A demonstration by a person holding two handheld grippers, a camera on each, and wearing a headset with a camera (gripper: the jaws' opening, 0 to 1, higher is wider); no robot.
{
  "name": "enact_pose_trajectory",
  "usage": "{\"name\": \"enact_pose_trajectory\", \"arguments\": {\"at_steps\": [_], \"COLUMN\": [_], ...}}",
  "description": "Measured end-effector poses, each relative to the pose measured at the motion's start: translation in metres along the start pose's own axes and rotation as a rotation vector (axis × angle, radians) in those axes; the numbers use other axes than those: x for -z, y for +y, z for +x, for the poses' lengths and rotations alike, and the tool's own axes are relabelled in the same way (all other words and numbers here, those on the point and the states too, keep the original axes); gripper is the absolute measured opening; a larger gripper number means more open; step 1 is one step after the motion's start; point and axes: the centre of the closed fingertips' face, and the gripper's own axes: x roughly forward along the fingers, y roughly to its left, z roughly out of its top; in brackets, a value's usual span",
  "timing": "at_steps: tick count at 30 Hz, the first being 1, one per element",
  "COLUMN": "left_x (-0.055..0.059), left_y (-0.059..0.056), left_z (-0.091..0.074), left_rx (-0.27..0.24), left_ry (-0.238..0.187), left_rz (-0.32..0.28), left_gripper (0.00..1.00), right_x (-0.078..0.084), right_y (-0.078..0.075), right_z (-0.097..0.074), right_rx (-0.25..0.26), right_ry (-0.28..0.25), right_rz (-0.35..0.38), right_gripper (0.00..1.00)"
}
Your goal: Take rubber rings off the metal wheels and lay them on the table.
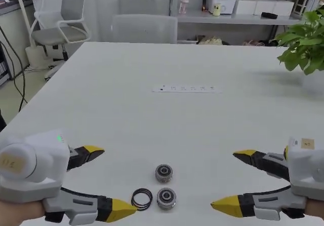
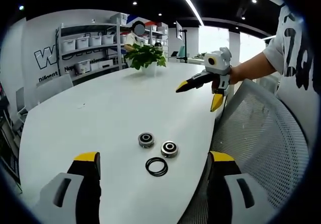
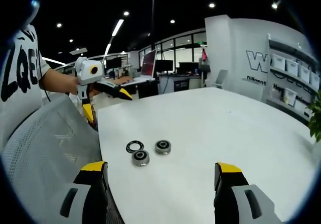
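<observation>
Rings [image 1: 133, 199], thin and black, lie beside the near wheel [image 1: 166, 197].

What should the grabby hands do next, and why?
Probably move the left gripper in to hold the farther wheel. Both it and the right gripper are open and empty. Rubber rings already lie on the table beside the nearer wheel; the farther wheel looks darker round its edge, so it may still wear its rings.
</observation>
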Motion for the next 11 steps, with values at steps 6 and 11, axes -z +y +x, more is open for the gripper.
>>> {"name": "enact_pose_trajectory", "arguments": {"at_steps": [6, 11], "left_x": [0.0009, 0.0021], "left_y": [0.0021, 0.0046], "left_z": [-0.0005, -0.0005], "left_rx": [0.000, 0.000], "left_ry": [0.003, 0.007], "left_rz": [0.001, 0.000], "left_gripper": [0.87, 0.87], "right_x": [0.0010, 0.0039], "right_y": [-0.0007, -0.0028], "right_z": [-0.0013, -0.0028], "right_rx": [0.006, 0.011], "right_ry": [-0.002, 0.005], "right_rz": [0.007, 0.007], "right_gripper": [0.87, 0.87]}}
